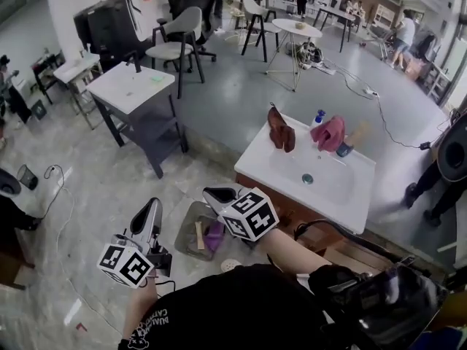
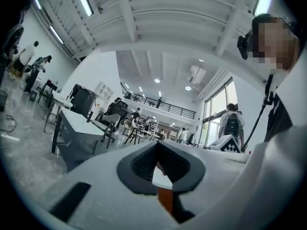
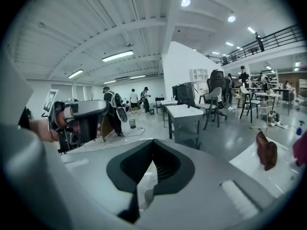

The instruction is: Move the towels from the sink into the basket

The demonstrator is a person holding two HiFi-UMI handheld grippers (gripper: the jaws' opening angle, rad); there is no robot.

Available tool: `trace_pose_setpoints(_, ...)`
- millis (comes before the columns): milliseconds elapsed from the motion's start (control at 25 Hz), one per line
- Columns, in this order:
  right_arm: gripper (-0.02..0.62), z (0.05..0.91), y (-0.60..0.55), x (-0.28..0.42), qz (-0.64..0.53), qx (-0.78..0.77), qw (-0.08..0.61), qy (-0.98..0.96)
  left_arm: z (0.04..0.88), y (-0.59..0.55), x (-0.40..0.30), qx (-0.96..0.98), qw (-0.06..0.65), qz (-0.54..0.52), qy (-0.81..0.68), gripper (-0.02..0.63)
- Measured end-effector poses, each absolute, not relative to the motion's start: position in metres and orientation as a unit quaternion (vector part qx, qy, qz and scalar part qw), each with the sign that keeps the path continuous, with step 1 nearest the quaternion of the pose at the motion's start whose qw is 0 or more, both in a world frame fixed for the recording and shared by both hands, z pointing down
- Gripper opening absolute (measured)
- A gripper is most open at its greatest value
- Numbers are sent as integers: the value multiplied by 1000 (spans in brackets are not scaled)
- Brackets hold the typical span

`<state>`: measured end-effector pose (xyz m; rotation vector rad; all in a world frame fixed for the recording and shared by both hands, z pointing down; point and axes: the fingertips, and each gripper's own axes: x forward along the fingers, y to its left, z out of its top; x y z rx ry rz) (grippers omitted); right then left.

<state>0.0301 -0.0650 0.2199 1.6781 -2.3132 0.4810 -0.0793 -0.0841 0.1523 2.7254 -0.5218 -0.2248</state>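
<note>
Left claw (image 1: 153,207), right claw (image 1: 212,195) closed, basket (image 1: 185,232) only head view

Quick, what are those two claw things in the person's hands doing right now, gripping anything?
Left gripper: fingers closed, holding nothing.
Right gripper: fingers closed, holding nothing.

No legible text; blurred, upside-down white print (image 1: 150,335) on black shirt (image 1: 241,305)
</note>
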Motion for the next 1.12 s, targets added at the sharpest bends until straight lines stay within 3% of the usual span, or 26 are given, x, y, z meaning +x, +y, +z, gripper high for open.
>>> trace_pose_setpoints(280, 3, 185, -10, 70, 142, 641, 60, -752, 159, -35, -54, 976, 200, -47, -79, 3)
trace_pose_setpoints(800, 3, 172, 120, 178, 137, 777, 46, -613, 162, 53, 73, 970, 218, -12, 111, 3)
trace_pose_setpoints(1120, 3, 174, 154, 281, 133, 816, 21, -562, 164, 59, 160, 968, 205, 3, 143, 3)
